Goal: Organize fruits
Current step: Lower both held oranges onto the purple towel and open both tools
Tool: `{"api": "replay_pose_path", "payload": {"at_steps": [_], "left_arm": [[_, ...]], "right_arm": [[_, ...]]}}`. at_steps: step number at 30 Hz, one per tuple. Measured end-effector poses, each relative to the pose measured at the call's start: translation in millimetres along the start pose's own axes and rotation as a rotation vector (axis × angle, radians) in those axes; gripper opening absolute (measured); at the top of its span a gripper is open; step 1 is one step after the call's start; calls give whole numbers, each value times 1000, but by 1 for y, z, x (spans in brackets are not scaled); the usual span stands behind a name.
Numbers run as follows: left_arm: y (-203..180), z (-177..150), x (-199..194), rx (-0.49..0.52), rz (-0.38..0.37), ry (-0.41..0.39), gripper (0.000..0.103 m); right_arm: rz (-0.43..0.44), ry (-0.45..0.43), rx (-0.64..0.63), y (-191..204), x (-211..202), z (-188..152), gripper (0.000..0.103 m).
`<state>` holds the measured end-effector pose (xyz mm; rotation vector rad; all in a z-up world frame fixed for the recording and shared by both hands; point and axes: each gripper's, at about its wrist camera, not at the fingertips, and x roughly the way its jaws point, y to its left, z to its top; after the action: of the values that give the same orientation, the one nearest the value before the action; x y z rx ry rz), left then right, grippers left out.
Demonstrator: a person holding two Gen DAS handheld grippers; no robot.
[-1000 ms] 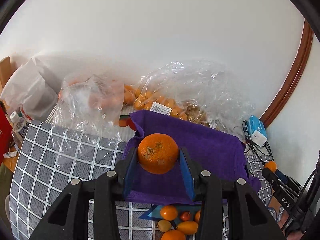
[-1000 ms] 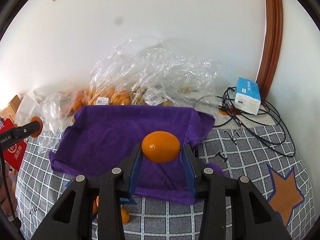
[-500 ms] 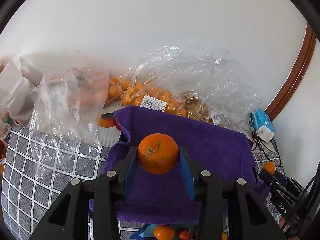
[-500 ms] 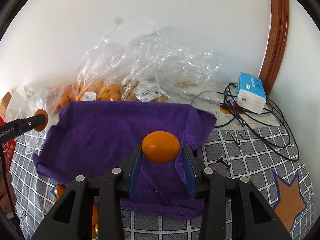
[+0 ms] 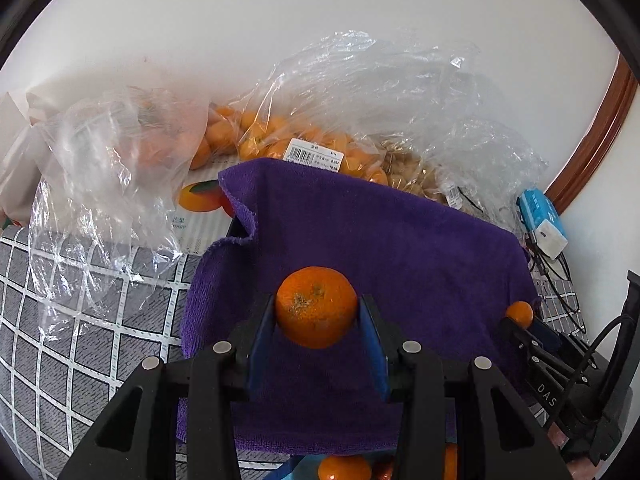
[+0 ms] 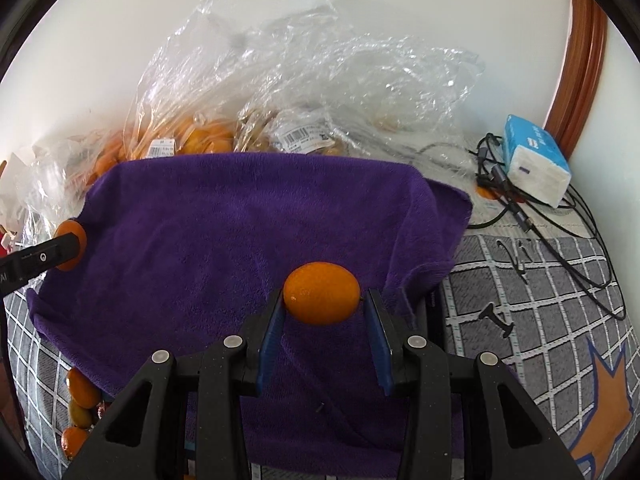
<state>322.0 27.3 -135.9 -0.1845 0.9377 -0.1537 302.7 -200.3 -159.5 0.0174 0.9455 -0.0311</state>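
A speckled mandarin (image 5: 316,306) is clamped between the jaws of the left gripper (image 5: 317,334), above the purple towel (image 5: 360,240). The right gripper (image 6: 322,322) clamps a smooth oval kumquat (image 6: 321,293) over the same towel. Clear bags of citrus (image 5: 280,140) lie at the far side, a tissue pack (image 6: 534,160) far right.

Purple cloth (image 5: 400,240) conceals whatever lies beneath it. Loose fruit (image 5: 344,468) at its near edge is cut off by the frame and partly masked by the left gripper (image 5: 316,316). Contents of the plastic bags (image 6: 320,80) are obscured by glare; their labels (image 6: 300,136) are illegible.
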Motion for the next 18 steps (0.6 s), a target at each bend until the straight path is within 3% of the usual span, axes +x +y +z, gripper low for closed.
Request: {"api": "replay_pose_path", "payload": {"at_steps": [10, 18], "left_arm": [[-3, -11, 21, 14, 1, 76, 40], [-6, -15, 23, 48, 31, 90, 40]], "right_arm": [[-4, 26, -19, 5, 16, -7, 40], [-5, 40, -29, 6, 16, -7, 41]]}}
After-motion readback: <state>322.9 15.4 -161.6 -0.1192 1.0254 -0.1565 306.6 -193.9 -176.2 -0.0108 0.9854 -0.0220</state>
